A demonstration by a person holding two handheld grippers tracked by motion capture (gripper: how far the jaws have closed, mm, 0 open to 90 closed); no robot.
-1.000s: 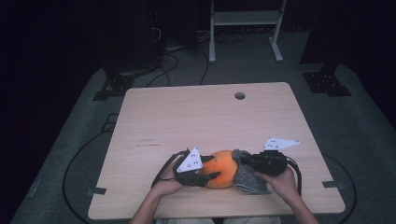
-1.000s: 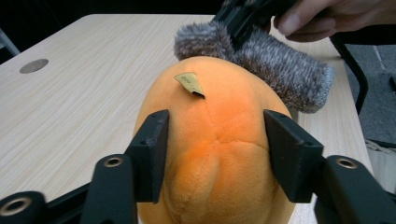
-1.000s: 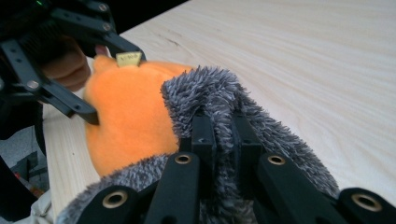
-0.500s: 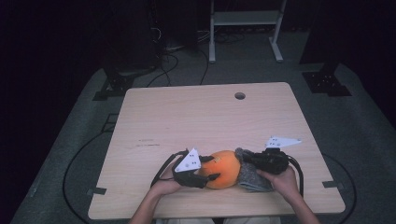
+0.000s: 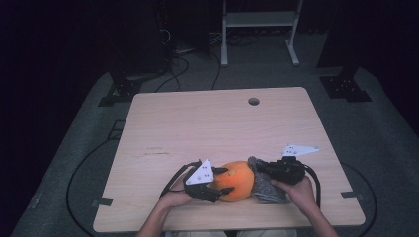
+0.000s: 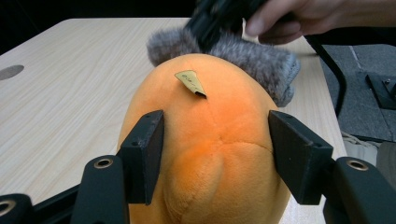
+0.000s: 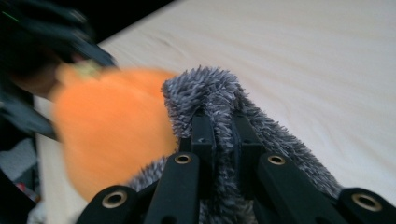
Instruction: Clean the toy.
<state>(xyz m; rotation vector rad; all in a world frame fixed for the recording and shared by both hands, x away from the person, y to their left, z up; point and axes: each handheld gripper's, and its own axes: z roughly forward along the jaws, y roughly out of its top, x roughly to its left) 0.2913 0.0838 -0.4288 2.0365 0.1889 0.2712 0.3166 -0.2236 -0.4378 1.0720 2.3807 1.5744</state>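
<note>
In the high view, your hands come in at the bottom edge and meet low in the frame over the table [image 5: 197,123]. Your left gripper [image 5: 217,183] sits just left of centre against the orange plush [image 5: 236,178], and your right gripper [image 5: 261,168] lies right of it on the grey fur [image 5: 264,187], which touches the plush's right side. In the left gripper view, the plush [image 6: 210,135] rises from the bottom centre between your two jaws; they have just been opening, and the right one stands clear of it. A small tag [image 6: 190,81] sits near its top, with the fur [image 6: 261,60] behind at upper centre. In the right gripper view, your jaws are pinched together on a fold of fur [image 7: 210,100] at centre, the blurred plush [image 7: 112,126] at left.
</note>
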